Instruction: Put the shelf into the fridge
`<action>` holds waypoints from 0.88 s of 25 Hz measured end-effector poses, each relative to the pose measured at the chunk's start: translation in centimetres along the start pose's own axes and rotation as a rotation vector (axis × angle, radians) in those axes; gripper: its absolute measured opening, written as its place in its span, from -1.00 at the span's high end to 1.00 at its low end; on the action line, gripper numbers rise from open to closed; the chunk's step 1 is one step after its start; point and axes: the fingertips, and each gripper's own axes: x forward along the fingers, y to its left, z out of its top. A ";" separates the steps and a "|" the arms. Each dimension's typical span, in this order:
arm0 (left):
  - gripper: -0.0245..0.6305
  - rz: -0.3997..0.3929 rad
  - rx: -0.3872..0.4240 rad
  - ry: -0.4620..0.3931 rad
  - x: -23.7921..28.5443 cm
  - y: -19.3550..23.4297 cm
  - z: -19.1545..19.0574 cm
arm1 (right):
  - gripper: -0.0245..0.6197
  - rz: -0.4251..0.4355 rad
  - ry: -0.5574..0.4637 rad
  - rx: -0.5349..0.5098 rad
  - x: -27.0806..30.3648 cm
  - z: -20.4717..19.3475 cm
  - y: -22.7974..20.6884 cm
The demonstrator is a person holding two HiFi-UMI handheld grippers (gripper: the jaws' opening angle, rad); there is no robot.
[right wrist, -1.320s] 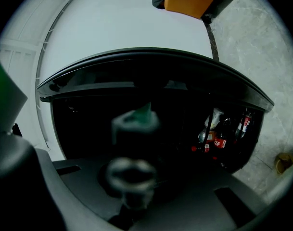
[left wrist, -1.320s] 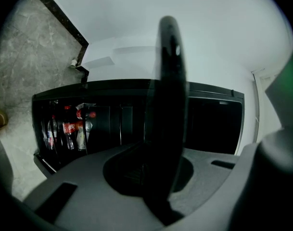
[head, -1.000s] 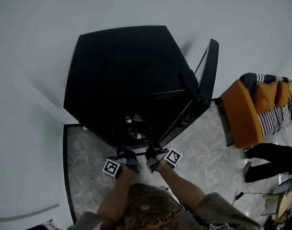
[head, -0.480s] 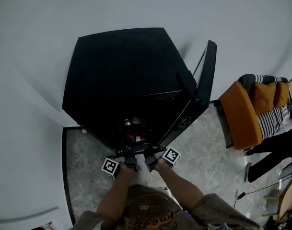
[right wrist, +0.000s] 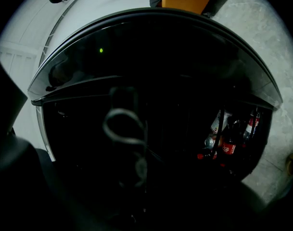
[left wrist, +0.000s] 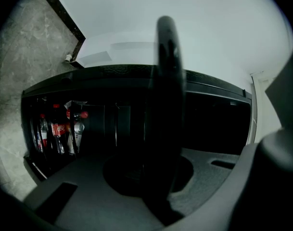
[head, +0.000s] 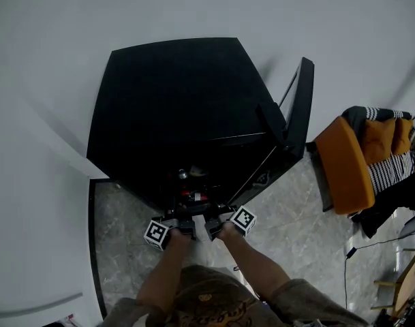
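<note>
Holding the shelf (left wrist: pixel 168 81) level matters here: the left gripper (head: pixel 183 225) and right gripper (head: pixel 212 226), 2 side by side, each seem clamped on its near edge. The open fridge (head: pixel 173 107) is just ahead, so push evenly, clear of the bottles (left wrist: pixel 59 129).

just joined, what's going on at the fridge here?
A person stands at the open black fridge, door swung right, with both grippers level at its opening. The left gripper is clamped on a dark bar, apparently the front edge of the shelf. The right gripper sits beside it; its view is too dark to read a grip. Inside stand bottles.
</note>
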 end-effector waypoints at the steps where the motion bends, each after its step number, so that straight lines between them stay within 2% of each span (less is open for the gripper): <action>1: 0.87 -0.003 -0.004 0.000 0.2 0.0 0.0 | 0.84 0.001 -0.005 0.003 0.2 0.1 0.0; 8: 0.87 -0.016 -0.026 0.005 0.9 -0.3 0.0 | 0.84 0.005 -0.033 0.009 0.8 0.3 -0.2; 22: 0.87 -0.042 -0.018 0.012 1.8 0.0 0.3 | 0.84 0.031 -0.059 0.013 1.6 0.7 -0.4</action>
